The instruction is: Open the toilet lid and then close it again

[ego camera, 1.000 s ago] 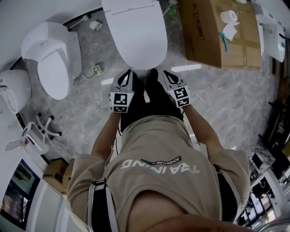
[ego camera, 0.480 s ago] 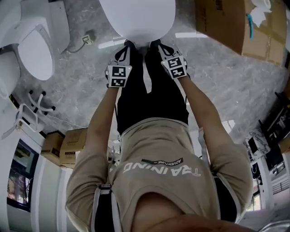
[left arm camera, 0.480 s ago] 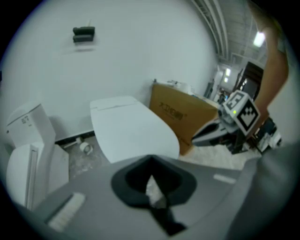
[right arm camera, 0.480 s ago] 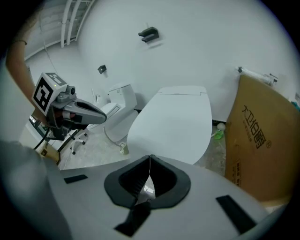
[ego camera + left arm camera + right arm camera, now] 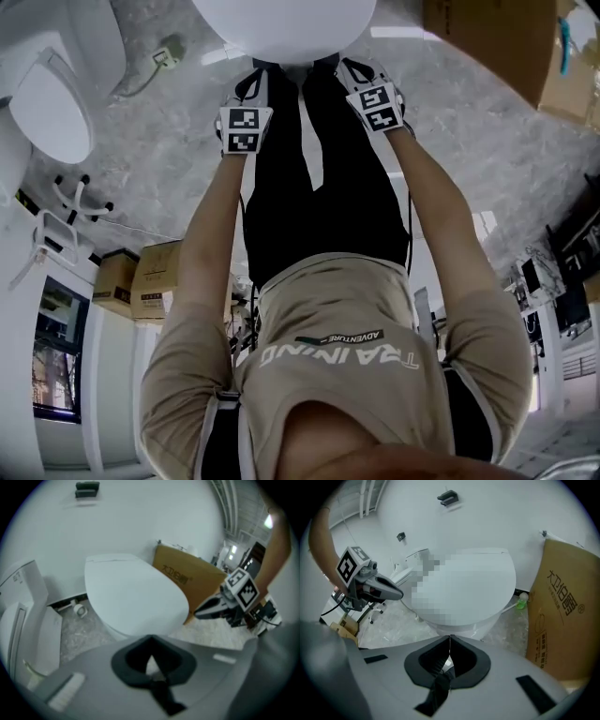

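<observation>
**Change of state.** Over the last second the person leaned further forward and both arms straightened. In the head view the toilet lid [image 5: 281, 21] slid from mid-frame to the upper edge, and the cardboard box [image 5: 497, 37] and the neighbouring toilet [image 5: 47, 103] drifted towards the upper corners. Both grippers kept their station at the front rim of the lid throughout, so it was the body that closed in and not the tools alone.

**Grippers.** The left gripper [image 5: 150, 637] had its jaws together at the tips, with nothing between them; only a sliver of floor showed through behind the tips. The right gripper [image 5: 450, 637] stood the same way — jaws closed, nothing held. Each gripper view showed the other tool alongside it, level and pointing at the rim.

**Task item.** The lid lay fully down on its bowl, directly ahead of both grippers. Its front rim was near the jaw tips. No view showed contact, and the gripper views left floor visible between the tips and the rim.

**Meaning for the task.** This was judged to be the end of the approach, with the opening step not yet begun. With both sets of jaws closed, the rim could not be pinched as things stood. The likely options were to slip the closed tips under the front rim and lever upward — or to part the jaws first and clamp the rim.
</observation>
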